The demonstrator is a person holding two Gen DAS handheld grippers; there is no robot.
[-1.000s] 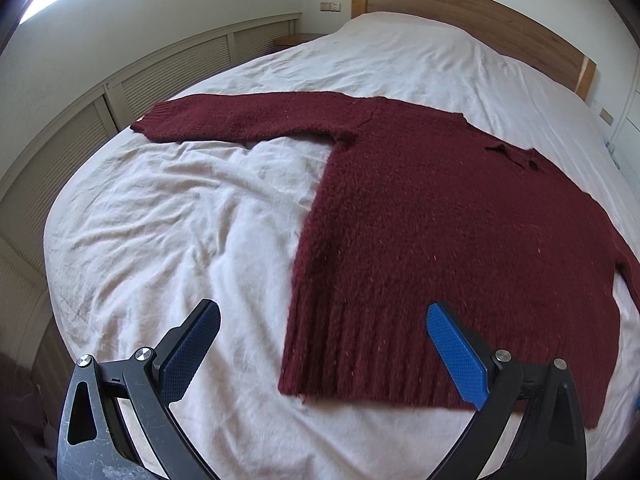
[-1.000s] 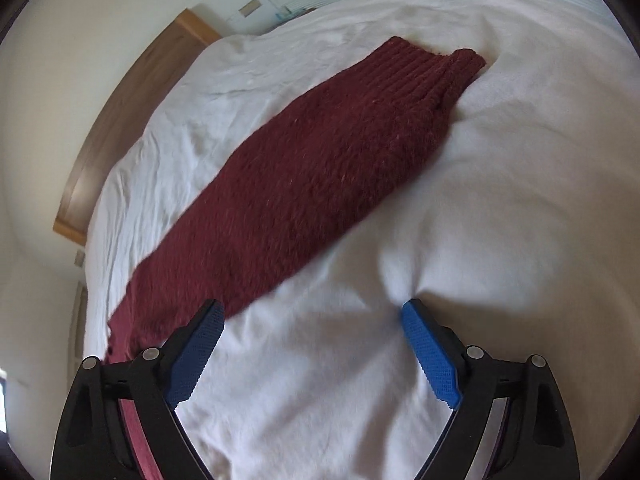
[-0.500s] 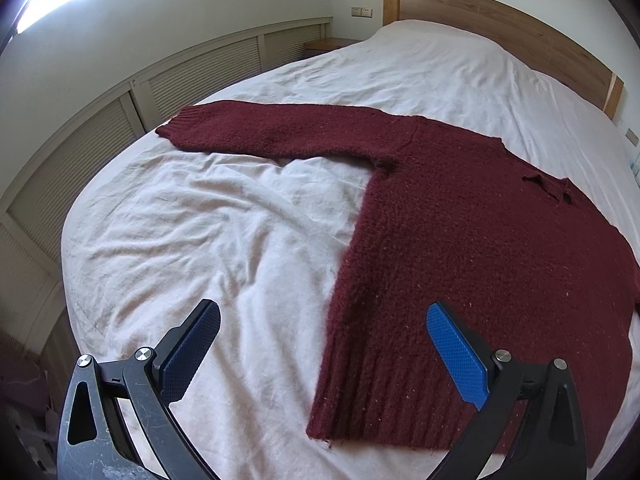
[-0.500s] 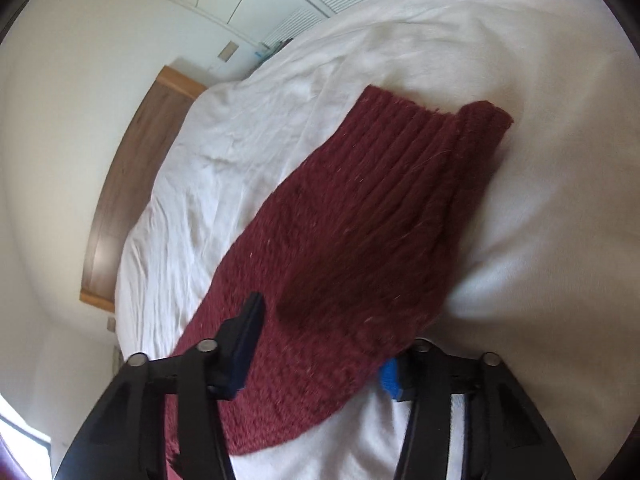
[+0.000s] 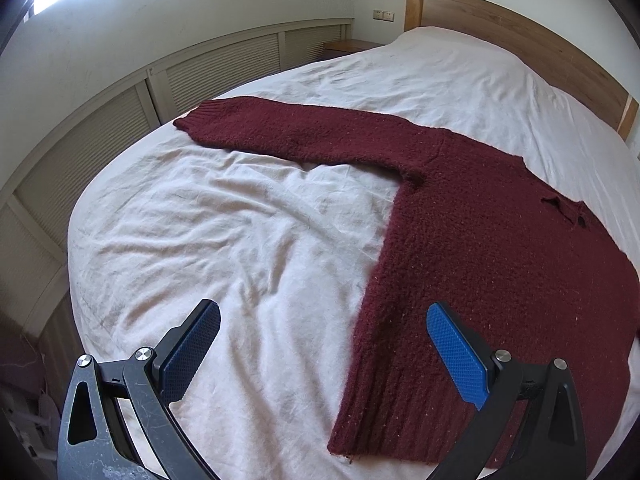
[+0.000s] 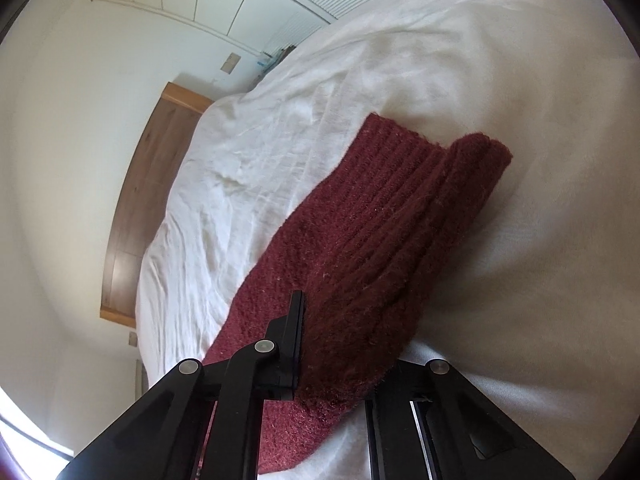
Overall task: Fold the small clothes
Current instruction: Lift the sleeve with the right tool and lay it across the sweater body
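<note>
A dark red knitted sweater (image 5: 480, 248) lies flat on the white bed sheet (image 5: 224, 240), one sleeve (image 5: 304, 136) stretched out to the left. My left gripper (image 5: 324, 352) is open and empty, hovering above the sheet by the sweater's bottom left corner. In the right wrist view my right gripper (image 6: 340, 344) is shut on the other sleeve (image 6: 380, 248) a little behind its ribbed cuff (image 6: 460, 176); the right finger is hidden under the knit.
A wooden headboard (image 5: 520, 36) stands at the far end of the bed. Louvered wall panels (image 5: 120, 120) run along the bed's left side. A small bedside table (image 5: 348, 45) sits in the far corner.
My right gripper moved forward over the sleeve and closed on it near the cuff. My left gripper shifted left, so the sweater sits further right in its view.
</note>
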